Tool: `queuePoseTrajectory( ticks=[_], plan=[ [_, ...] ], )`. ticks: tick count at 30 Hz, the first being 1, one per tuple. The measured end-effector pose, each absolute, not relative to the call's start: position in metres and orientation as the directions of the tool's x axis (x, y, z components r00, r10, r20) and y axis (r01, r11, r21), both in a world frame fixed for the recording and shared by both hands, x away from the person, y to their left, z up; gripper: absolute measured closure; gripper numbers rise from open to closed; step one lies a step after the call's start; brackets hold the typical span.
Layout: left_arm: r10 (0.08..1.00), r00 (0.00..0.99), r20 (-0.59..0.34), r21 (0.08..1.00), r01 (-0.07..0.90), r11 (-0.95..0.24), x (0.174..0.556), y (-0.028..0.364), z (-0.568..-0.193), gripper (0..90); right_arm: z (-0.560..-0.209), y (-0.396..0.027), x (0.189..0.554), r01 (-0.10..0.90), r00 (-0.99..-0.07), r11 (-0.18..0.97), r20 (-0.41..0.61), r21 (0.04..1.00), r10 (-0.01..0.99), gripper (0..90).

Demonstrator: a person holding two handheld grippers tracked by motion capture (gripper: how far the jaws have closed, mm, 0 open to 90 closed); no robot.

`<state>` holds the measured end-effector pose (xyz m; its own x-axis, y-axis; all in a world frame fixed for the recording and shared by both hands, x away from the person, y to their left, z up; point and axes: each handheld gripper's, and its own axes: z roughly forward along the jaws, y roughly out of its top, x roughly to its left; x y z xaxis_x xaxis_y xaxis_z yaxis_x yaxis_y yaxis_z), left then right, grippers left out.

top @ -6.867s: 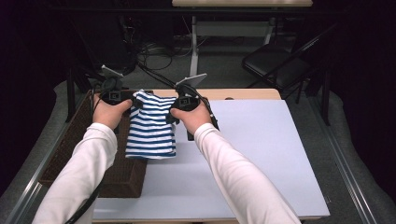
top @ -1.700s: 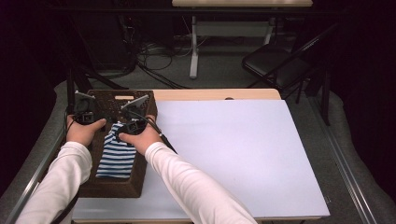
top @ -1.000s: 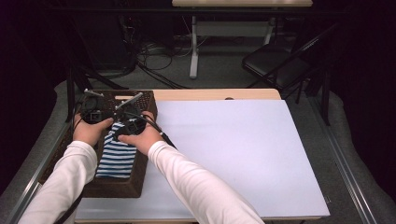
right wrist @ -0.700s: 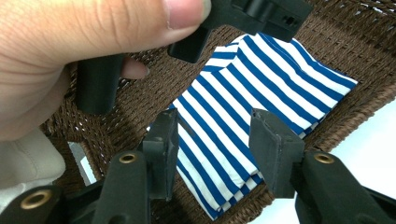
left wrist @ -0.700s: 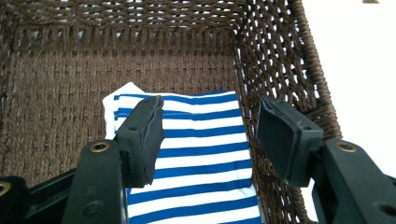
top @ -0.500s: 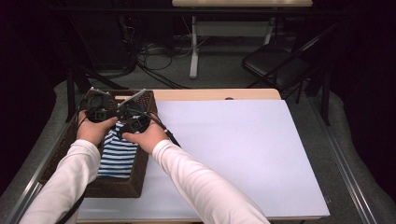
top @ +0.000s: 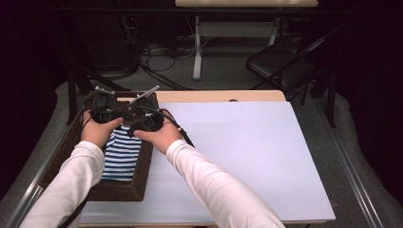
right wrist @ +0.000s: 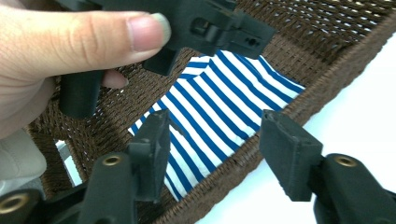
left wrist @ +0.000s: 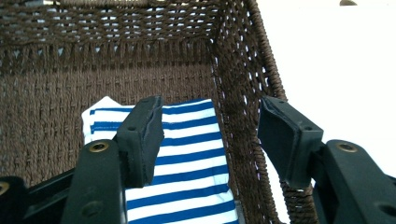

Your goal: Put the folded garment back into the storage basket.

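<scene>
A: What's in the wicker basket (top: 119,190)?

B: A folded blue-and-white striped shirt (left wrist: 187,163), lying flat on the bottom against the wall nearest the white table (top: 247,156).

A: And the grippers?

B: Left gripper (left wrist: 210,140) and right gripper (right wrist: 212,149) hover above it, jaws parted, grasping nothing; the right's have just been opening. Each seems to straddle that basket wall.

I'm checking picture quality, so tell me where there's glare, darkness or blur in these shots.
High view: the room behind is dark, while the white table top is evenly lit. Left gripper view: the table is blown out to plain white beside the basket, and the near fingers look soft. Right gripper view: the striped shirt is sharp.
</scene>
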<state>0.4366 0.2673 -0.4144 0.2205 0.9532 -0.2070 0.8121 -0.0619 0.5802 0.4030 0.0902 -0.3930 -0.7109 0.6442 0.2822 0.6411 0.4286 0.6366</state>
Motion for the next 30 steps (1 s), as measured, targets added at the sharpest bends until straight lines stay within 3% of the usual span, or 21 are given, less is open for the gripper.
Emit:
queuePoseTrajectory(
  ticks=[6,10,15,30],
  plan=[
    [0.949,0.243,-0.202,0.584,0.808,-0.083,0.436,0.26,-0.411,32.9,-0.389,0.069,0.405,0.653,-0.702,0.411,0.306,0.636,0.643,19.4],
    [0.946,0.257,-0.199,0.594,0.799,-0.092,0.435,0.253,-0.41,26.5,-0.387,0.052,0.404,0.639,-0.708,0.409,0.291,0.651,0.644,13.8],
    [0.94,0.286,-0.184,0.614,0.781,-0.117,0.432,0.24,-0.407,21.7,-0.387,0.029,0.402,0.639,-0.7,0.421,0.259,0.644,0.666,0.1],
    [0.897,0.405,-0.178,0.627,0.749,-0.214,0.426,0.19,-0.404,5.1,-0.392,-0.043,0.397,0.644,-0.642,0.364,0.217,0.672,0.735,0.0]
  ],
)
